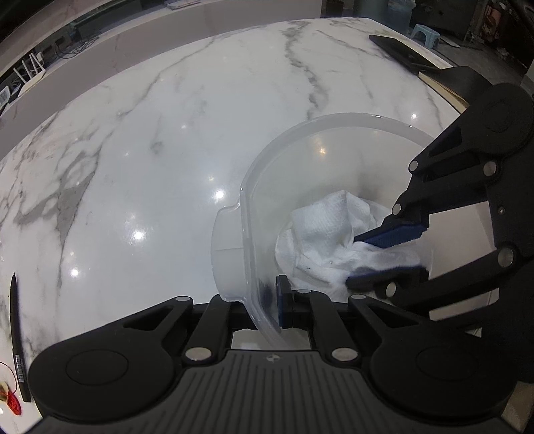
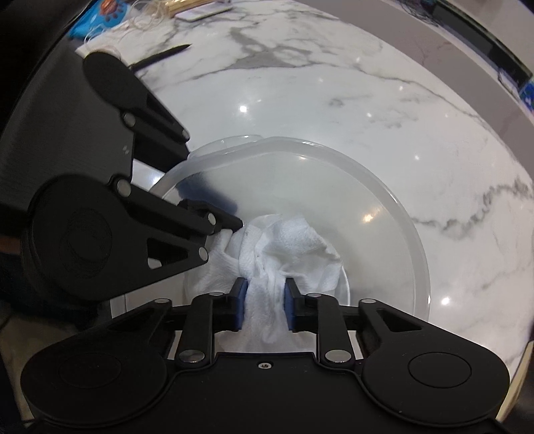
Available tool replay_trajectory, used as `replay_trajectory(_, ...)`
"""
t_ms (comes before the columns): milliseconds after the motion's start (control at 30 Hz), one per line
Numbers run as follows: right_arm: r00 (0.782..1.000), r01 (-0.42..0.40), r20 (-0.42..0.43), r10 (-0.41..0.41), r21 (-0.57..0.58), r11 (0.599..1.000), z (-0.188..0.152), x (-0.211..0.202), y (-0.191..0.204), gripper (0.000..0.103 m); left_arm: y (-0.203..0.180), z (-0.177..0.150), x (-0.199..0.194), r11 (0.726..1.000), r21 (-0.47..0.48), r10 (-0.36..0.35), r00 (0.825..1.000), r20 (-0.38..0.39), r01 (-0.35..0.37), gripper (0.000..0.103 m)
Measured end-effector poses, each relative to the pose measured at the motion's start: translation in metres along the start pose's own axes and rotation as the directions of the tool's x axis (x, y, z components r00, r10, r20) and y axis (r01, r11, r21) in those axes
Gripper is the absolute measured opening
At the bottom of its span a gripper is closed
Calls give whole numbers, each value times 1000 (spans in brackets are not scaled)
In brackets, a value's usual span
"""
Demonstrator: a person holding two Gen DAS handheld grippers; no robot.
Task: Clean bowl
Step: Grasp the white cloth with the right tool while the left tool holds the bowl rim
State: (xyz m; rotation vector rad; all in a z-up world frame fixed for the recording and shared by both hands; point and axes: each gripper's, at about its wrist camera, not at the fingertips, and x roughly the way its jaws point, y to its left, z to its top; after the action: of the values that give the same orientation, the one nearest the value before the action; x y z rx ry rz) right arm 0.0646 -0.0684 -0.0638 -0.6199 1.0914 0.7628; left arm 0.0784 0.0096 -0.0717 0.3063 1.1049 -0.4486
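Observation:
A translucent plastic bowl (image 1: pixel 333 120) stands on the white marble counter (image 1: pixel 167 133). A crumpled white paper towel (image 1: pixel 320 230) lies in its bottom. My left gripper (image 1: pixel 273 300) is shut on the bowl's near rim, one blue pad inside the wall and one outside. From the right, my right gripper (image 1: pixel 367 257) reaches into the bowl. In the right wrist view, the right gripper (image 2: pixel 265 307) is shut on a bunched part of the paper towel (image 2: pixel 293 243) inside the bowl (image 2: pixel 367 173). The left gripper (image 2: pixel 230 213) clamps the rim at the left.
A black pen (image 1: pixel 15 334) and a small red item (image 1: pixel 13 404) lie at the counter's left. A dark flat device (image 1: pixel 400 50) rests at the far right corner. In the right wrist view, a blue packet (image 2: pixel 96 16) and string sit at the far edge.

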Motion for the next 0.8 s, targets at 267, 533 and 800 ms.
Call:
replay_trajectory(267,995,95,-9,-95,12,995,1,2,-14,13,-1,-2,-1,1000,14,2,1000,0,-2,7)
replay_trajectory(533,997,57,54,-61,86,995,11,-5,-25,12,2,-2,-1,1000,11,3,1000,0,-3,7)
replay_trajectory(800,997,-19,80,10,108,994,19,6,-31,12,4,-3,0,1000,14,-2,1000,6,2,7)
